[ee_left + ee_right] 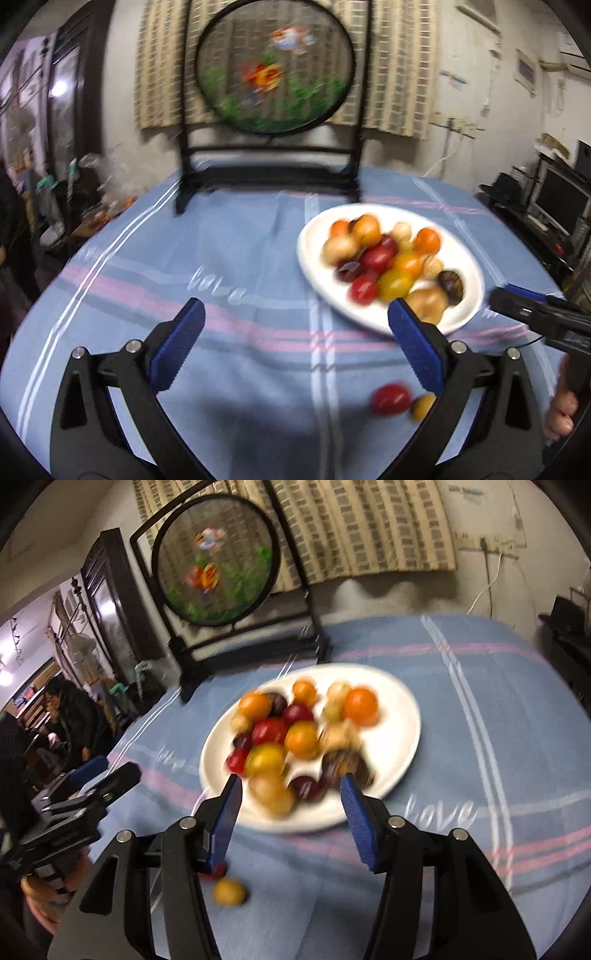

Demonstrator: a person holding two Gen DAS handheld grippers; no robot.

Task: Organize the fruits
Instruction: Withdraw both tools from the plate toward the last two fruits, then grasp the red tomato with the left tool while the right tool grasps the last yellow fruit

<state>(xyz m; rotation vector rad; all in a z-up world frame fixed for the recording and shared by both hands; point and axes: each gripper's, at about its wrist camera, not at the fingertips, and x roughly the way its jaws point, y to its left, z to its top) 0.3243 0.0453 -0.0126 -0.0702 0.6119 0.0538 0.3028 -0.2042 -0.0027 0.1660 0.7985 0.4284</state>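
Left wrist view: both your grippers tilt down over the fruit plate, nothing held.

Your left gripper (295, 325) angles down toward the blue striped tablecloth (229, 236) (frames are motion-blurred), and your right gripper (291, 797) slants the same way at the white plate (402, 709). Behind stands a round embroidered screen (275, 66) in a black frame, well apart from the plate. Mixed fruits (295, 731) are heaped on the plate; a red fruit (391, 398) and a small yellow fruit (423, 406) lie loose on the cloth, just beside each other, near your left gripper's right finger. Left jaws stand spread wide and empty; right jaws stand partly apart over the plate's near rim, gripping nothing.
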